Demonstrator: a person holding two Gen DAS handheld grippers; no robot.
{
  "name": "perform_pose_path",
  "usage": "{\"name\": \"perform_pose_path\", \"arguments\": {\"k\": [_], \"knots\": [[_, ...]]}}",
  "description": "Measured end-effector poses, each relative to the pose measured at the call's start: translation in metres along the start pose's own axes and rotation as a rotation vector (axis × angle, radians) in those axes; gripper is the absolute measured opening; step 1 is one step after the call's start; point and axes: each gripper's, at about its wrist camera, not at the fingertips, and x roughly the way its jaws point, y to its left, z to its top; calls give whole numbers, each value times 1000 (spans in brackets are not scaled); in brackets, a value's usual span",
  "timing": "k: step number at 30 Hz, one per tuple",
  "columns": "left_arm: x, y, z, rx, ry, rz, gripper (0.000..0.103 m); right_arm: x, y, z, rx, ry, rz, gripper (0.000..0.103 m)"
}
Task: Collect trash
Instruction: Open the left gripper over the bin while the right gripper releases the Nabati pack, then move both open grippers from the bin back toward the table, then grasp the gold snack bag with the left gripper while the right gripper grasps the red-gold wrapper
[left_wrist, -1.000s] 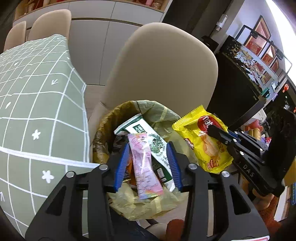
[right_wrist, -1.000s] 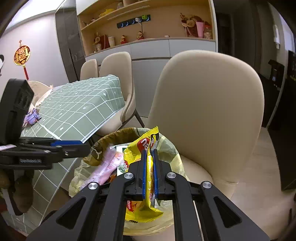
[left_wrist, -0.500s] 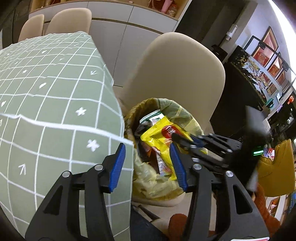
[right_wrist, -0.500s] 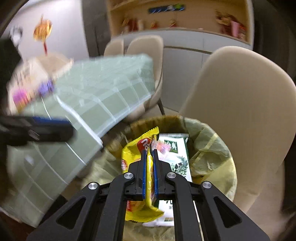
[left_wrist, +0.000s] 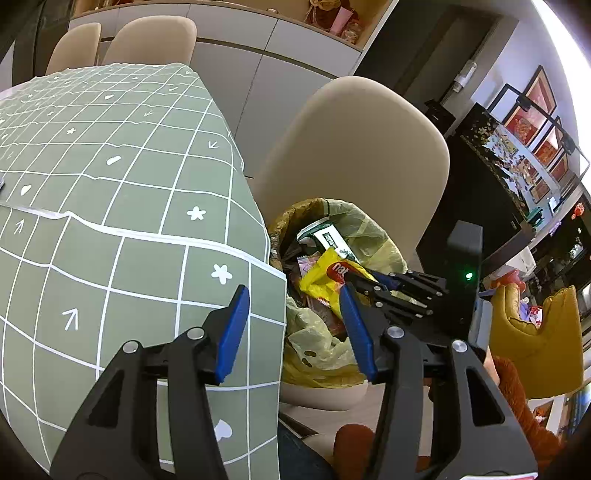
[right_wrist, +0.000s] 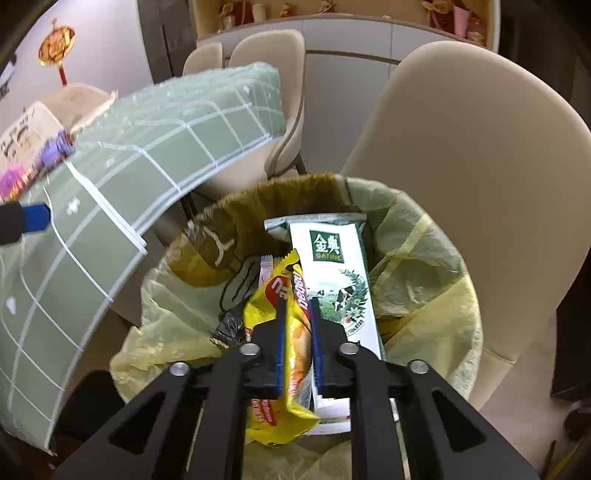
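A trash bin with a yellow-green bag stands beside the table, holding a white-and-green milk carton, a pink wrapper and dark wrappers. My right gripper is over the bin mouth, its jaws slightly parted around a yellow snack bag that still sits between them; it also shows in the left wrist view. My left gripper is open and empty, above the table edge left of the bin.
The table with a green grid cloth lies left of the bin. A beige chair stands behind the bin. Purple wrappers and a card lie on the far table.
My left gripper pulled back left from over the bin to the table edge. My right gripper moved down over the bin with the yellow bag, and its jaws have parted slightly.
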Motion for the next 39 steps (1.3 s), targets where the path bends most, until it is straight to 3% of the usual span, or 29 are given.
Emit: {"name": "perform_pose_path", "arguments": {"k": [1, 4, 10, 15, 19, 23, 27, 33, 37, 39], "knots": [[-2, 0, 0, 1, -4, -6, 53, -3, -2, 0, 4, -10, -2, 33], [-8, 2, -1, 7, -18, -13, 53, -23, -2, 0, 15, -64, -26, 45], [-30, 8, -5, 32, -57, 9, 53, -55, 5, 11, 33, -130, 15, 45], [-57, 28, -10, 42, -119, 75, 53, -89, 42, 22, -52, -267, -37, 45], [-87, 64, -13, 5, -171, 151, 53, -98, 71, 36, -56, -281, 86, 45], [-127, 117, -14, -69, -257, 261, 53, -97, 107, 46, -108, -287, 131, 45], [-169, 179, -9, -173, -348, 421, 53, -89, 150, 53, -190, -279, 146, 45], [-213, 281, -10, -300, -351, 684, 53, -74, 208, 68, -282, -268, 193, 45], [-217, 313, -21, -355, -326, 661, 53, -58, 249, 86, -318, -262, 241, 45], [-216, 319, -24, -351, -331, 694, 53, -52, 268, 94, -332, -258, 265, 45]]}}
